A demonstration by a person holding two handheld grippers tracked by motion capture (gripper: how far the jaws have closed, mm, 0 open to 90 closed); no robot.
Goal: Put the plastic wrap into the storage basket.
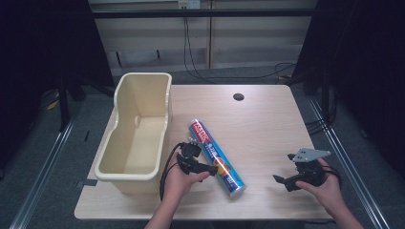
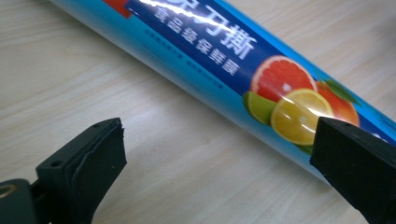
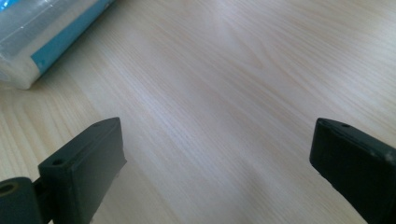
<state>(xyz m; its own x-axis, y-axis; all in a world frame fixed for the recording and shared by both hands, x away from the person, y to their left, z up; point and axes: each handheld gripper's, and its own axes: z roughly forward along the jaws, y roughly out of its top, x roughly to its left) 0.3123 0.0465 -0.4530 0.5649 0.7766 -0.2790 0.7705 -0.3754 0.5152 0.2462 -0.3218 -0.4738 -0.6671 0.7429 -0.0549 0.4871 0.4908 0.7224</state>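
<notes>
A long blue roll of plastic wrap point(image 1: 217, 158) printed with citrus fruit lies slantwise on the wooden table point(image 1: 267, 124). My left gripper point(image 1: 216, 168) rests against the roll's left side, held by a hand. In the left gripper view its jaws stand wide apart around bare wood point(image 2: 187, 154), and the roll point(image 2: 224, 65) runs just beyond them, the right jaw overlapping it. My right gripper point(image 1: 282, 182) hovers at the table's near right, open, nothing between its jaws point(image 3: 217, 154). The roll's end point(image 3: 42, 37) shows at the upper left of the right gripper view.
A cream plastic tub point(image 1: 136, 131), with nothing in it, stands along the table's left side and overhangs the edge. A small round hole point(image 1: 238, 97) is in the tabletop at the back. Cables hang behind the table.
</notes>
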